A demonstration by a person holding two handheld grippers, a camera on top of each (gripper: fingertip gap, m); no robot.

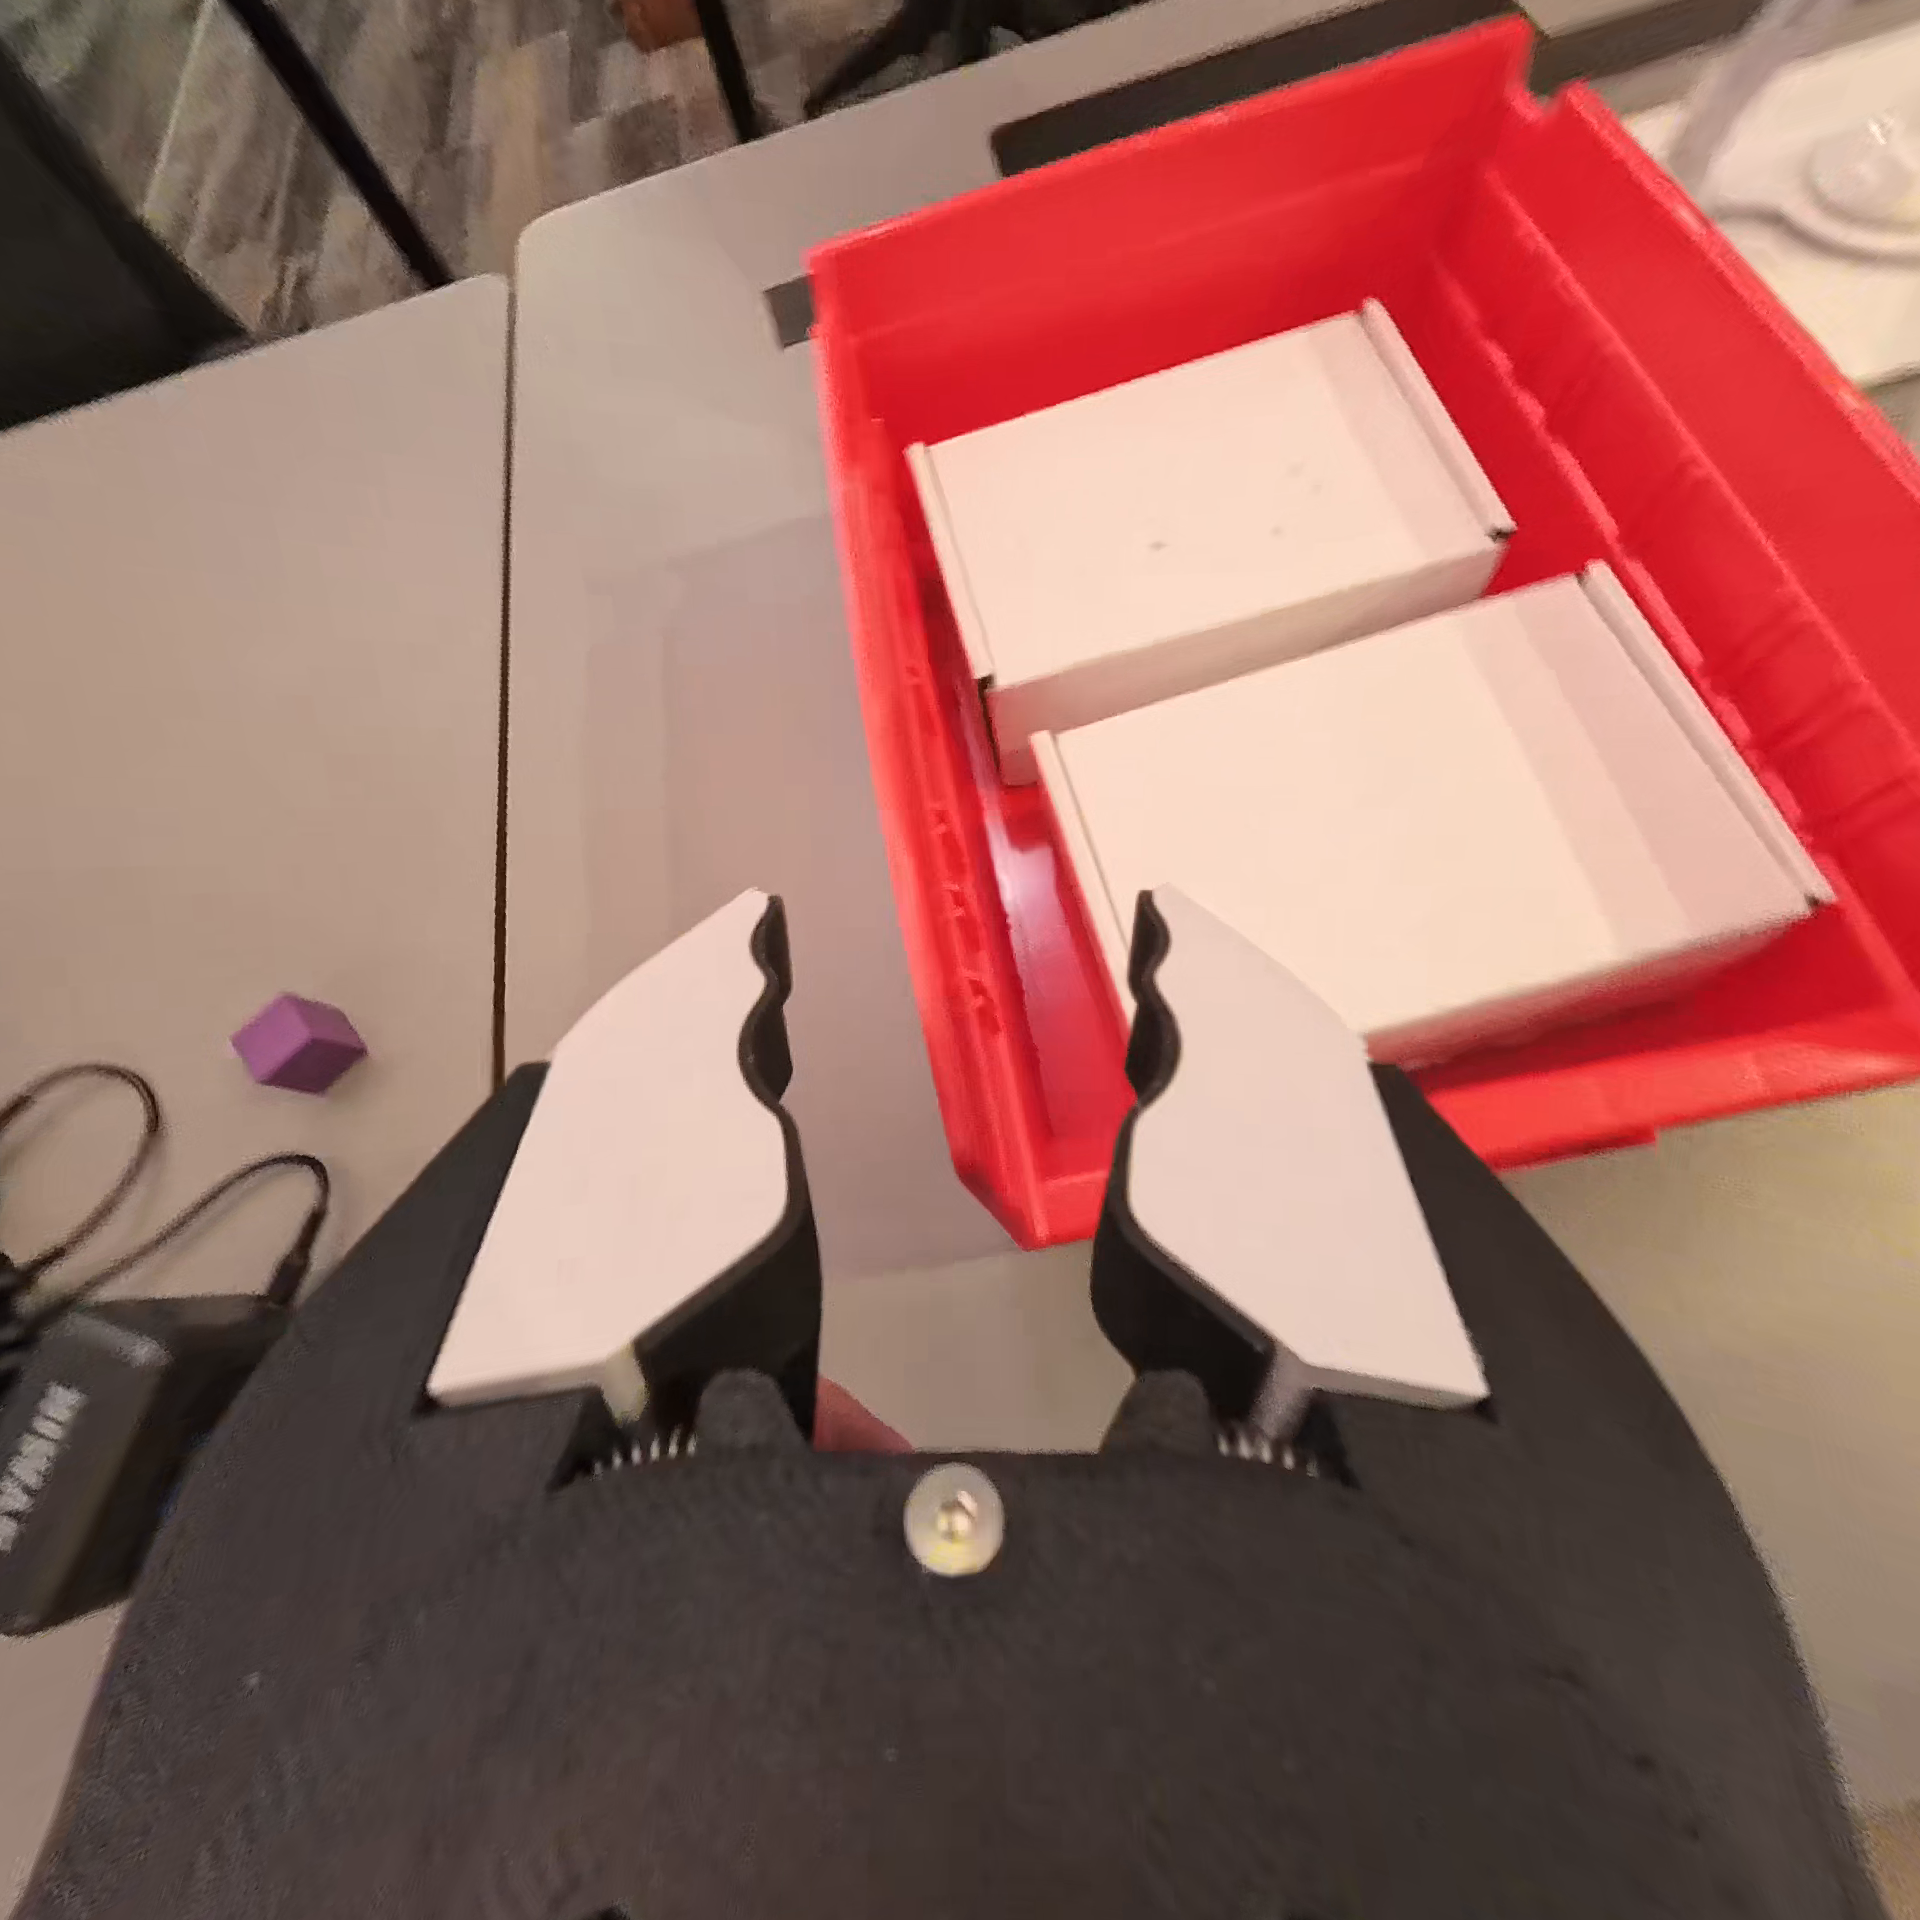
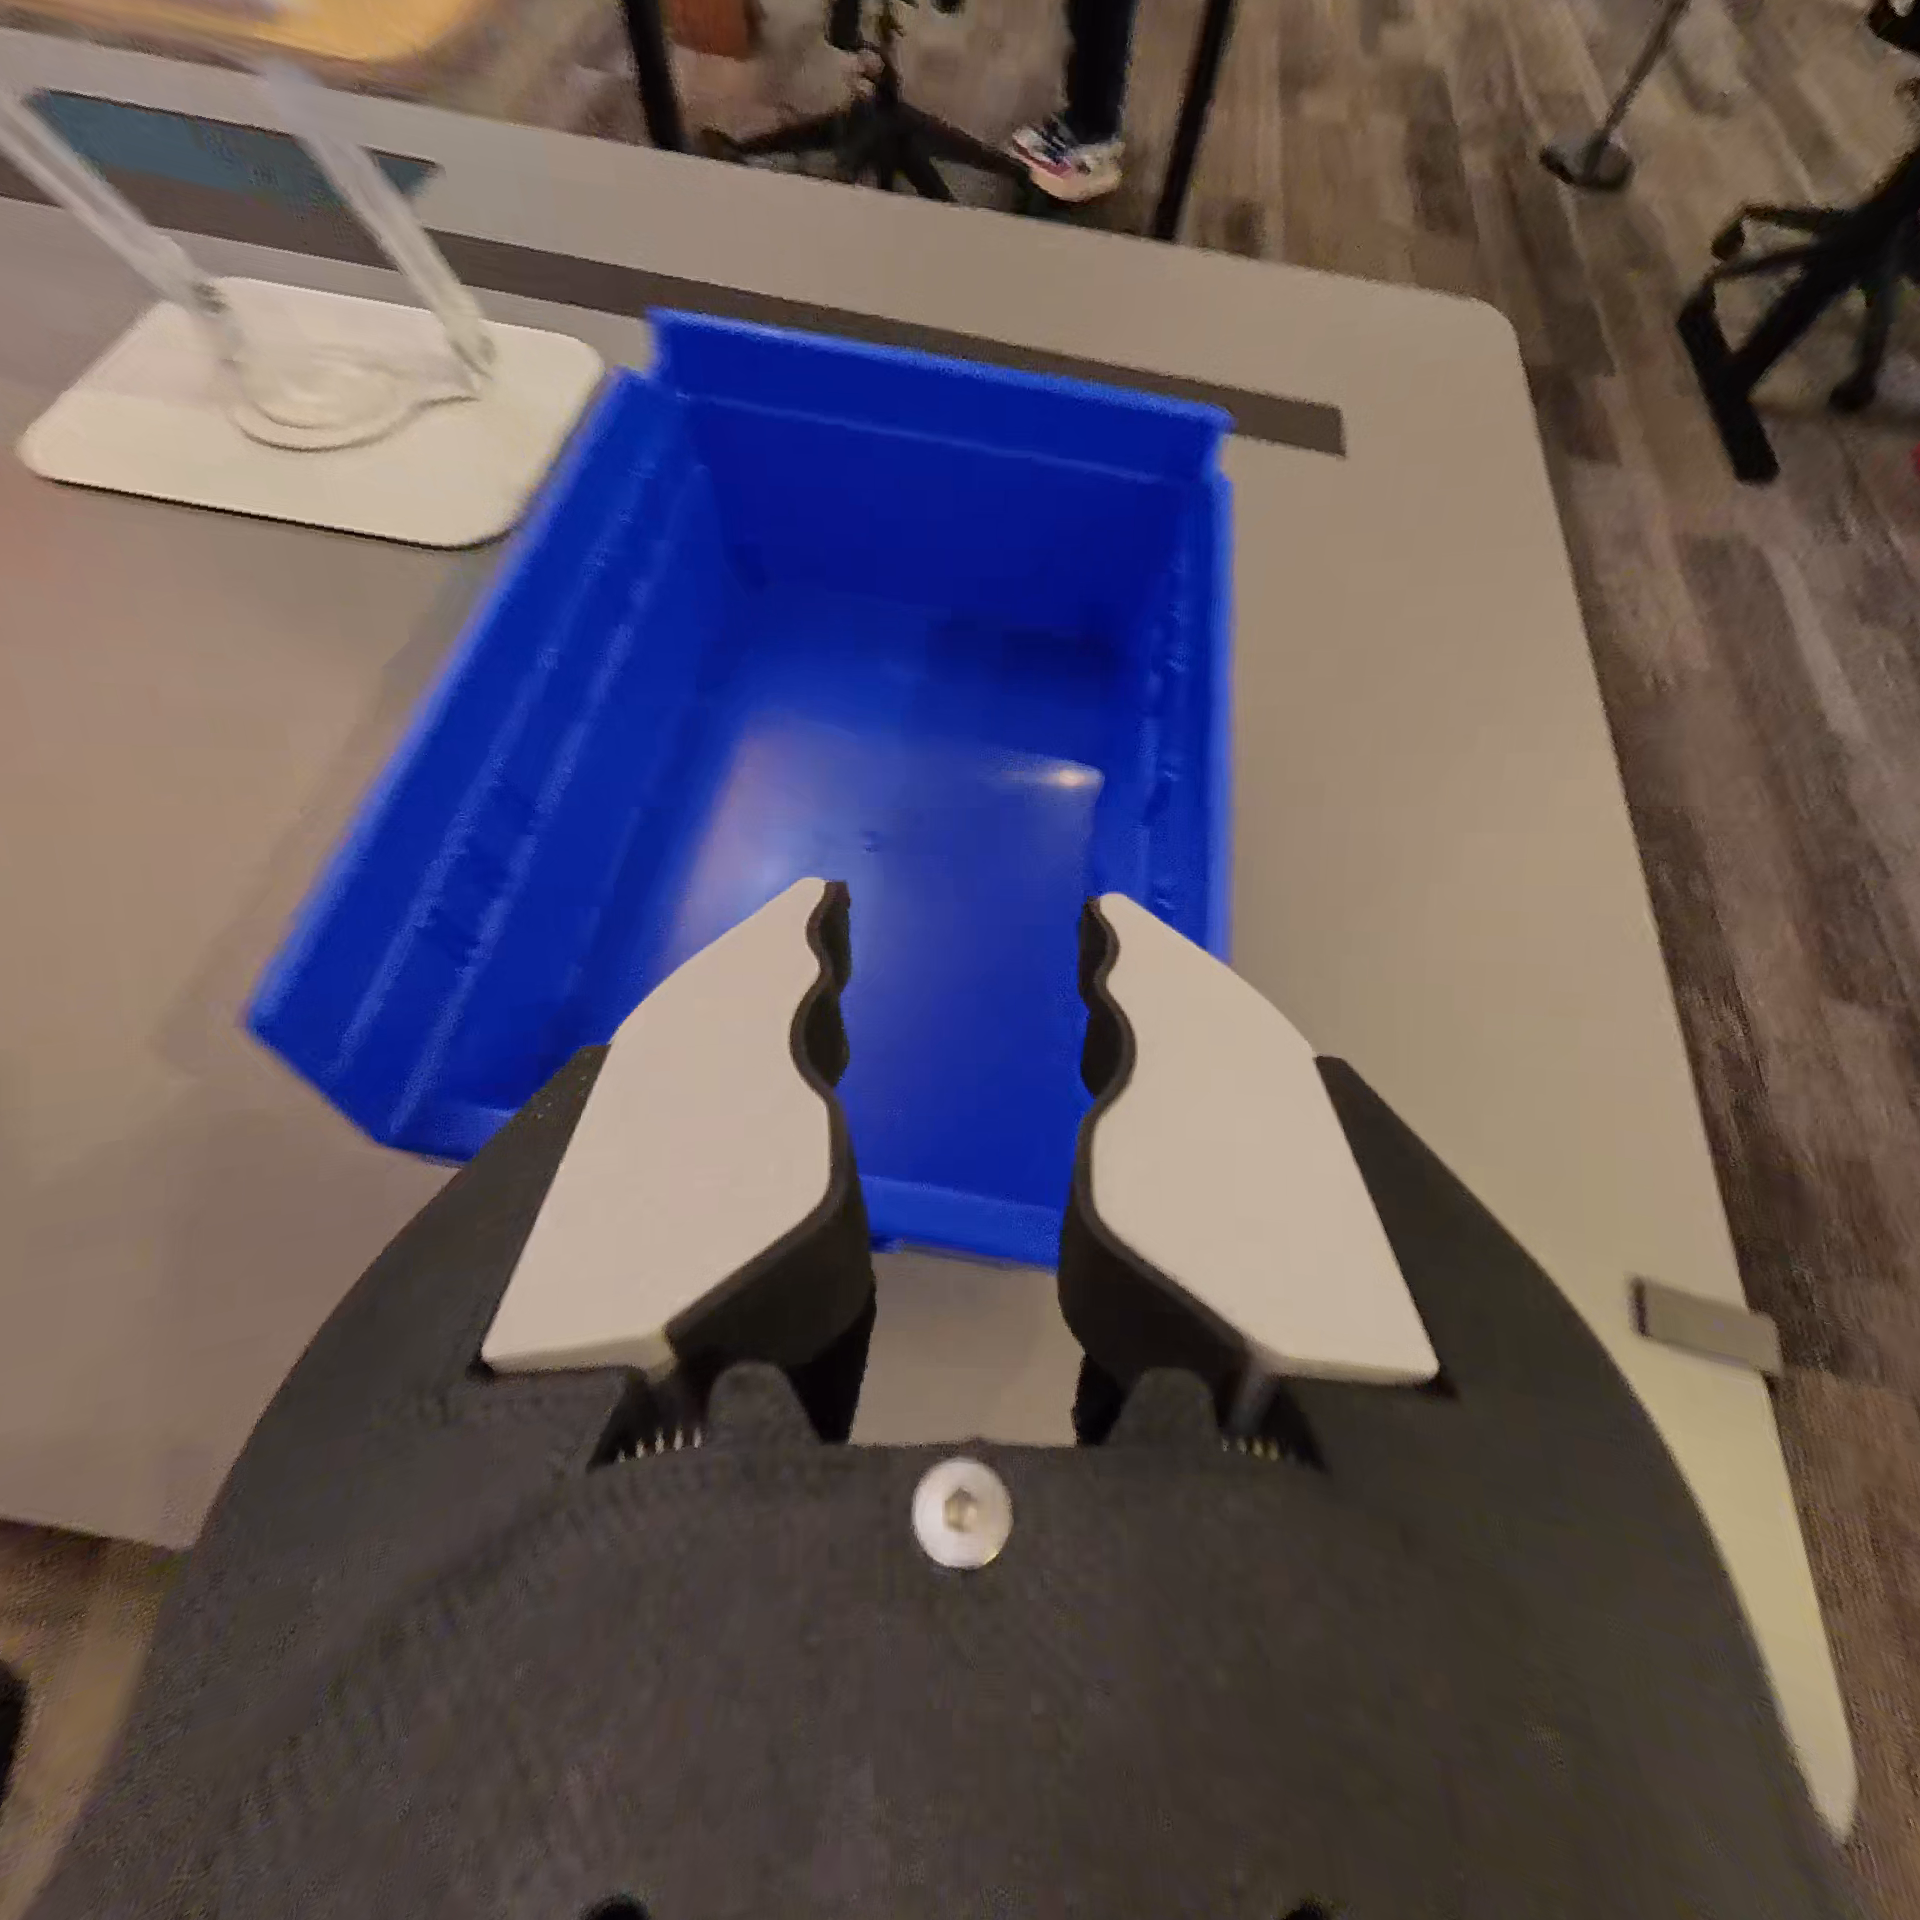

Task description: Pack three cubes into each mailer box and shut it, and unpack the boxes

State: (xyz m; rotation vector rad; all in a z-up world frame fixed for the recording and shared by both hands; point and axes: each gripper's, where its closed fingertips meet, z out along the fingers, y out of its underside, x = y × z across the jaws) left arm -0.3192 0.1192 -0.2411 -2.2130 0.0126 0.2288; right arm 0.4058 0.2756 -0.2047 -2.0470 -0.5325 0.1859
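In the left wrist view a red bin (image 1: 1143, 239) stands on the grey table and holds two shut white mailer boxes, a far one (image 1: 1205, 530) and a near one (image 1: 1434, 821). My left gripper (image 1: 961, 914) is open and empty, held above the bin's near left wall. A purple cube (image 1: 298, 1043) lies on the table to the left of it. In the right wrist view my right gripper (image 2: 964, 896) is open and empty above the near end of a blue bin (image 2: 499, 790) with nothing in it.
A black device with cables (image 1: 78, 1455) lies at the left table edge. A white stand base with clear legs (image 2: 312, 416) sits left of the blue bin. The table's right edge (image 2: 1621, 831) drops to wood floor with chair and tripod legs; a person's shoe (image 2: 1070, 156) shows beyond the table. My left tips are roughly 25 cm from the purple cube (image 1: 298, 1043).
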